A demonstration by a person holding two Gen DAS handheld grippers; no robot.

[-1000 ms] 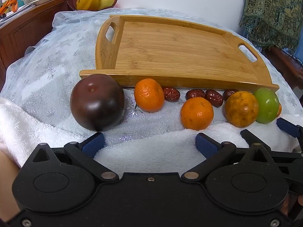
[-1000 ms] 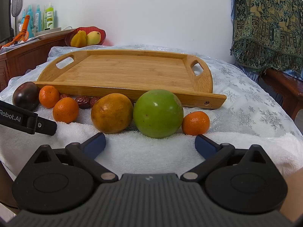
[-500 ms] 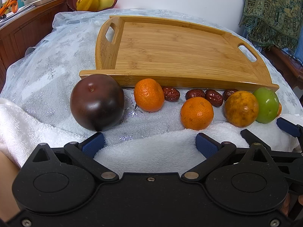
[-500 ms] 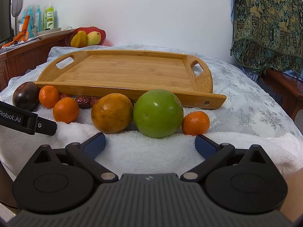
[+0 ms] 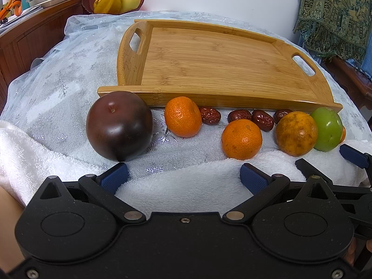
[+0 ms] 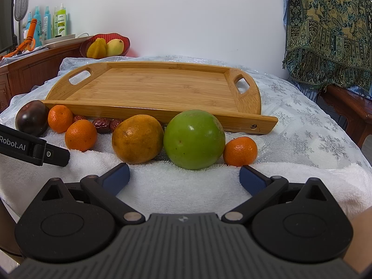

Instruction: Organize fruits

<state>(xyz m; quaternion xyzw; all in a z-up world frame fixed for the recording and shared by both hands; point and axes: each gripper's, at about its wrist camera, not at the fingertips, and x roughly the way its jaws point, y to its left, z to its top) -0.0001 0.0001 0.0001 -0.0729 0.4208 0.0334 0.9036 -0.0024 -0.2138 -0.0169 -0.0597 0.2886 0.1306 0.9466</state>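
- Bamboo tray (image 5: 216,69) at frame centre holds nothing; all fruit sits in front of it, so sorting hasn't begun.
- Left gripper (image 5: 183,176) and right gripper (image 6: 183,176) are both spread, gripping nothing.
- Likely next: right gripper advances to straddle the green fruit (image 6: 194,139).

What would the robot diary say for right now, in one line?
left gripper: open, empty | right gripper: open, empty | fruits: all outside the tray | green fruit: nearest right gripper

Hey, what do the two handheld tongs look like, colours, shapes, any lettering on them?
Both are black plastic with two round hinge housings, silver pivot pins and angled fingers tipped with textured blue pads. The left tongs have a smooth black body with small screws; seen from the right camera, one arm carries white "Robot.AI" lettering. The right tongs have a ribbed grey body. No cables or sleeves show.
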